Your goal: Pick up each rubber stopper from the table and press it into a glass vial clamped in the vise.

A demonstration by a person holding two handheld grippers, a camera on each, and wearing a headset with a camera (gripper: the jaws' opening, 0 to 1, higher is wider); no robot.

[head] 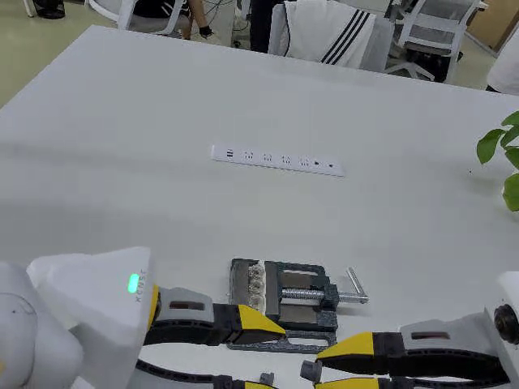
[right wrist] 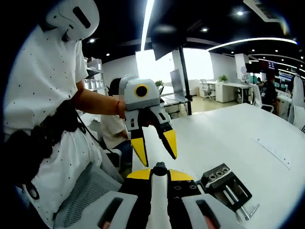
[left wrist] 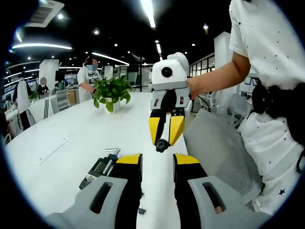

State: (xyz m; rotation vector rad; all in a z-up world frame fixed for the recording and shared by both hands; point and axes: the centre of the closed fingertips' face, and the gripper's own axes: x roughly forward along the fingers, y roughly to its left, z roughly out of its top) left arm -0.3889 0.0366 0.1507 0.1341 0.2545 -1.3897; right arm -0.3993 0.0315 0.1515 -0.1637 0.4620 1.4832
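Note:
A dark metal vise (head: pixel 308 312) sits on the white table near its front edge, with several glass vials (head: pixel 256 284) clamped upright in its left end. My right gripper (head: pixel 328 366) comes in from the lower right, shut on a grey rubber stopper (head: pixel 310 371) just in front of the vise. That stopper (right wrist: pixel 159 169) sits at the tips of the shut jaws in the right gripper view. My left gripper (head: pixel 258 352) reaches in from the lower left, open and holding nothing. Another small grey stopper (head: pixel 266 378) lies on the table between the grippers. The vise (left wrist: pixel 101 171) lies left of the open left gripper (left wrist: pixel 157 164).
A white power strip (head: pixel 277 160) lies across the table's middle. Green plant leaves (head: pixel 504 154) hang in at the right edge. Chairs and people (head: pixel 324 28) are beyond the far edge. The vise's handle (head: pixel 355 288) sticks out to the right.

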